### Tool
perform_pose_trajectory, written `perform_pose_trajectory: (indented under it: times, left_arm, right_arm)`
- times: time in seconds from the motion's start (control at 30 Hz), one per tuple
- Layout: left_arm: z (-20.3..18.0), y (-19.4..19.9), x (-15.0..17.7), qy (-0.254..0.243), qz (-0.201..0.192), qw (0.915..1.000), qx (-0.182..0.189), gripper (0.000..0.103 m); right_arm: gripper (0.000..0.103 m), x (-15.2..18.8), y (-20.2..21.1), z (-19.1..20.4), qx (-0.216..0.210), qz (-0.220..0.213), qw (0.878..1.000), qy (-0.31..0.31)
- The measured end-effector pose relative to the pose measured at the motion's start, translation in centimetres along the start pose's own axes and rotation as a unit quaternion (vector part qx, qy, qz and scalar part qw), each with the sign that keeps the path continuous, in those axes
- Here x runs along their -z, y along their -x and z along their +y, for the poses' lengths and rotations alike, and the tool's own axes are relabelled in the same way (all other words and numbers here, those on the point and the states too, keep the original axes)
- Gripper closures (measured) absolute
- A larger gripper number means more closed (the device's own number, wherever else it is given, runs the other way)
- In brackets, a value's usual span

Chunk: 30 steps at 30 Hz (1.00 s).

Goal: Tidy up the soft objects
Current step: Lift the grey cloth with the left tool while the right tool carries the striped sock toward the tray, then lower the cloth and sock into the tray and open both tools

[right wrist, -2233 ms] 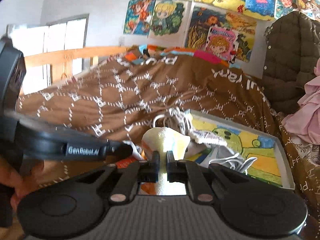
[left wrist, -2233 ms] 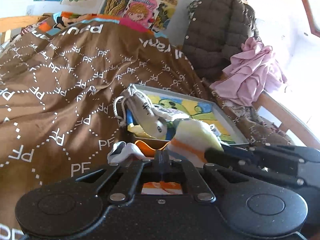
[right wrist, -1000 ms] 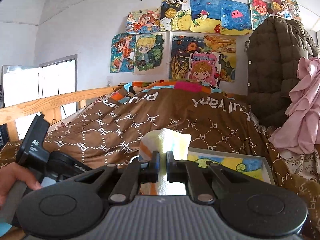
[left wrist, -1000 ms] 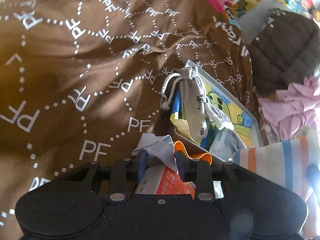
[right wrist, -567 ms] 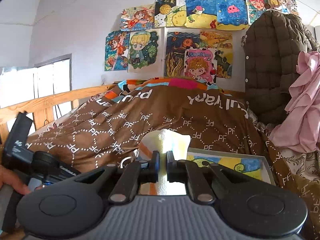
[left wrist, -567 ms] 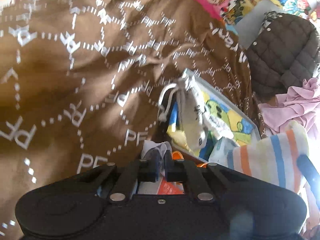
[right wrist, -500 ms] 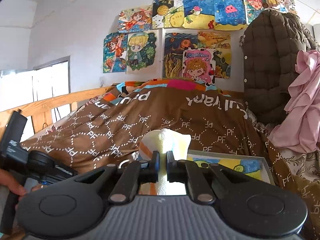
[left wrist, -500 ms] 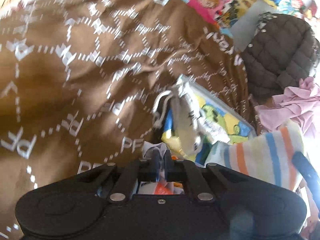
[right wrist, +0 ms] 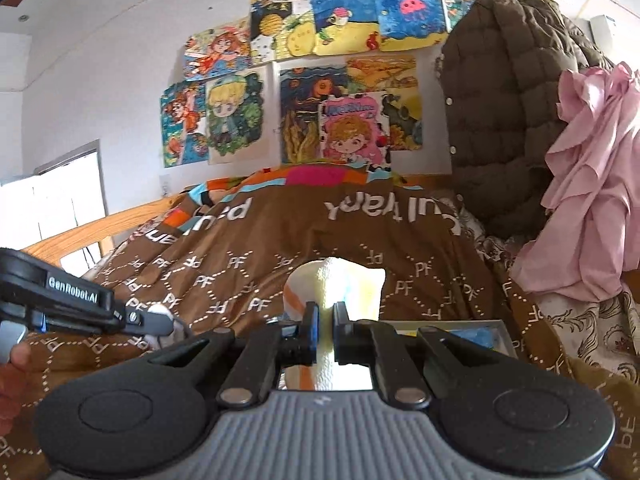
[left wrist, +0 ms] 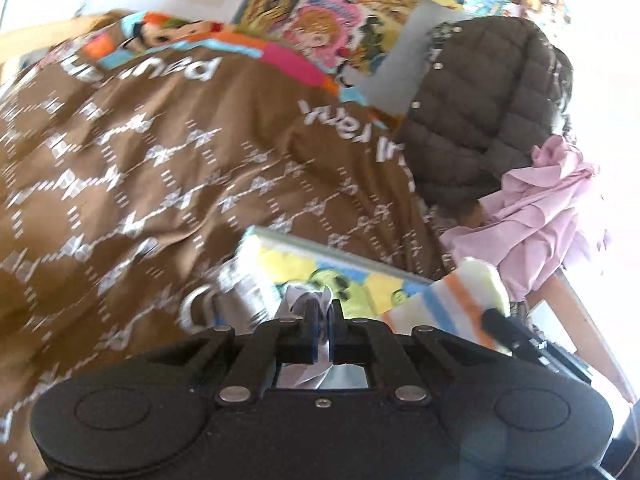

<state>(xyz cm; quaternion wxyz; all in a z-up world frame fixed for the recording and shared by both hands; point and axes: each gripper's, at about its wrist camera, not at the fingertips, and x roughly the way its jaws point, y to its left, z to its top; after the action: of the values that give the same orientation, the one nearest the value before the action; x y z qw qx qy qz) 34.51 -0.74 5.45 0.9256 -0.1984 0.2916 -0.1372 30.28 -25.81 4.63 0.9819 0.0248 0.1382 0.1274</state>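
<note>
Grippers both held cloth above the bed. The left gripper (left wrist: 323,314) was clamped on a crumpled pale grey-white piece of fabric (left wrist: 298,300), lifted over the brown quilt printed with white "PF" letters (left wrist: 140,152) and just in front of the shallow grey tray with a yellow-and-green cartoon picture (left wrist: 320,246). A small grey drawstring pouch (left wrist: 240,290) lay at the tray's near edge (motion blur hid its details). The right gripper (right wrist: 326,322) was clamped on a folded fluffy sock, pale yellow with orange and blue stripes (right wrist: 336,280), held up above the tray (right wrist: 472,324). A dark brown quilted coat (right wrist: 504,92) and a pink garment (right wrist: 592,184) hung at right.
</note>
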Motion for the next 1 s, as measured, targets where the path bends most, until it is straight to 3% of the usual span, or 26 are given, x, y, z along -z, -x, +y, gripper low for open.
perform_pose_trajectory:
  times: [0.2,0.4,0.77,0.9,1.0]
  left_arm:
    - [-4.2,-4.3,-1.5,-0.017,-0.012,0.9997,0.01,0.1]
    - [-6.4,-8.8,-0.8,-0.028,-0.003,0.9994,0.019,0.1]
    - [-3.7,-13.1,2.9,-0.014,0.048,0.9987,-0.004,0.099]
    - [-3.2,-13.0,3.2,-0.016,0.057,0.9982,-0.013,0.092]
    - [-3.2,-12.5,3.1,-0.022,0.057,0.9979,-0.023,0.083]
  right_arm:
    - [0.095,-0.7,-2.7,-3.1,0.011,0.011,0.999,-0.03]
    - [0.095,-0.6,-5.3,-6.1,0.02,0.025,0.998,-0.059]
    - [0.092,2.1,-8.2,-8.2,0.044,0.111,0.99,-0.08]
    - [0.083,2.1,-8.5,-8.0,0.048,0.132,0.987,-0.074]
    - [0.059,1.9,-8.1,-7.9,0.047,0.141,0.986,-0.079]
